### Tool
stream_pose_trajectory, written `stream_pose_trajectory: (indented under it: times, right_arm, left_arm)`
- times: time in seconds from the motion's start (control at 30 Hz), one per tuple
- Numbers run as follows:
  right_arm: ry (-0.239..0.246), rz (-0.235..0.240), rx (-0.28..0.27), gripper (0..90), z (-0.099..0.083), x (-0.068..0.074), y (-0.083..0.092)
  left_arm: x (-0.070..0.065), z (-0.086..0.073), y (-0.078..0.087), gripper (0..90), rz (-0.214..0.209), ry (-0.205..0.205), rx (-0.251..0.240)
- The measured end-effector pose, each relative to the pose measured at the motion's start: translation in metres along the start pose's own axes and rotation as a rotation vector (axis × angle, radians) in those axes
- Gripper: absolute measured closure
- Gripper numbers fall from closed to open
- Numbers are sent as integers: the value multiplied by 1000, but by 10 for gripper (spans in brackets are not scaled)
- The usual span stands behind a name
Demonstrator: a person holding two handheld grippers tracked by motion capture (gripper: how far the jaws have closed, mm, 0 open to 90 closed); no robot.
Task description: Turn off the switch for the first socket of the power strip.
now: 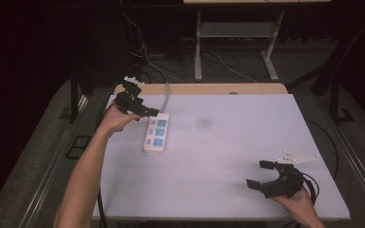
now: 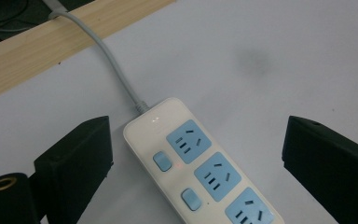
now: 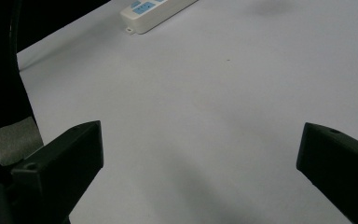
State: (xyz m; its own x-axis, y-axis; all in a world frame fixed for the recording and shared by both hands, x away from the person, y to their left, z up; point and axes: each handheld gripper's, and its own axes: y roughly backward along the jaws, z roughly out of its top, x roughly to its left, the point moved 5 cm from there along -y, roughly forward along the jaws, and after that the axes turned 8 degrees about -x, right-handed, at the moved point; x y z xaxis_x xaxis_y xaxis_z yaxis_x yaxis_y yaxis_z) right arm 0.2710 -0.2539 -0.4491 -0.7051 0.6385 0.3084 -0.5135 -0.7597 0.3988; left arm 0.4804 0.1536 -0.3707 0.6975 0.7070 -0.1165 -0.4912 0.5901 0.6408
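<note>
Open left claw [image 2: 196,154] over power strip [image 2: 200,168]

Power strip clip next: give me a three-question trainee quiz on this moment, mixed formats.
1. True or false: the left gripper is shut on the power strip.
2. Which gripper is nearer the power strip? A) left B) right
3. Fill in: the power strip's grey cable runs off the table's ______ edge.

Key: 1. False: its jaws stand wide open, either side of the strip's cable end, not touching. 2. A; the right gripper is open near the table's front right. 3. Wooden.
</note>
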Motion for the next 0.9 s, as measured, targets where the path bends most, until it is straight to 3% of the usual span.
stream_pose_trajectory:
  times: [0.33, 0.67, 0.9]
  right_arm:
    - [1, 0, 0, 3, 0, 0, 0]
    - [2, 2, 2, 3, 0, 0, 0]
    - [5, 1, 4, 3, -1, 0, -1]
  left_arm:
    - [14, -4, -5, 199, 26, 32, -3]
    - [24, -4, -6, 591, 40, 69, -50]
    - [29, -7, -11, 779, 33, 99, -50]
